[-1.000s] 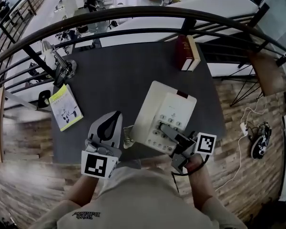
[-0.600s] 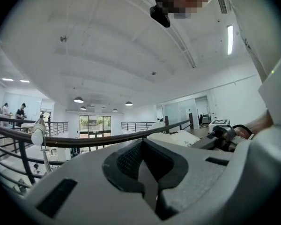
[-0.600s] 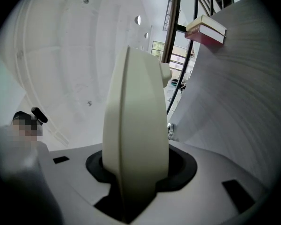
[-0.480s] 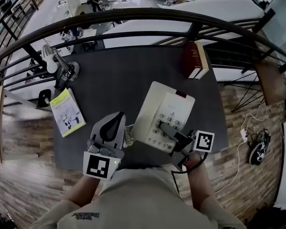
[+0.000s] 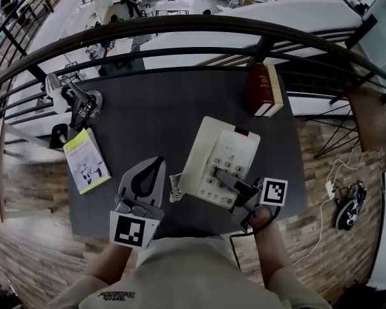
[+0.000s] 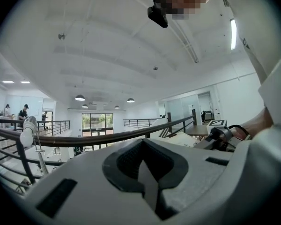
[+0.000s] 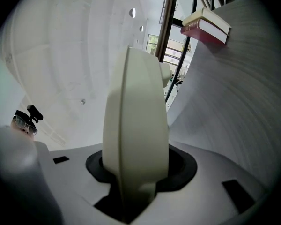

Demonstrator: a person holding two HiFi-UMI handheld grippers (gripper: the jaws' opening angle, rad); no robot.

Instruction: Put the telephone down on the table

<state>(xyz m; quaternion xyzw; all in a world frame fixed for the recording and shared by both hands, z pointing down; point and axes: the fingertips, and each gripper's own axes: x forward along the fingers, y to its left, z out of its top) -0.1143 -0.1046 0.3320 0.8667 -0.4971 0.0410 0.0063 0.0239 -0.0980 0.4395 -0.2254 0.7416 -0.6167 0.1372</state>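
The person's shirt (image 5: 180,269) covers the near edge of the dark counter (image 5: 154,114), so that edge cannot be seen. The left claw (image 5: 157,162) is closed tight with nothing in it and sits just left of the telephone (image 5: 220,153). The right claw (image 5: 217,176) is squeezed on the near right side of the telephone and hides some of its buttons (image 5: 226,165). The telephone is a flat cream box with a small dark red mark at its far end. It is at the near middle of the counter, a bit to the right. A curly cord (image 5: 175,188) hangs by its near left corner. From above it is hard to tell if the telephone touches the counter. The right gripper view shows a gap between the two. The middle and far part of the counter is bare, with lots of room. A yellow booklet (image 5: 85,161) lies by the left edge. A lamp (image 5: 71,95) stands at the far left corner. A thick red book (image 5: 265,89) lies at the far right corner. Past the counter runs a dark curved railing (image 5: 180,24). The things beyond it are too small to make out.
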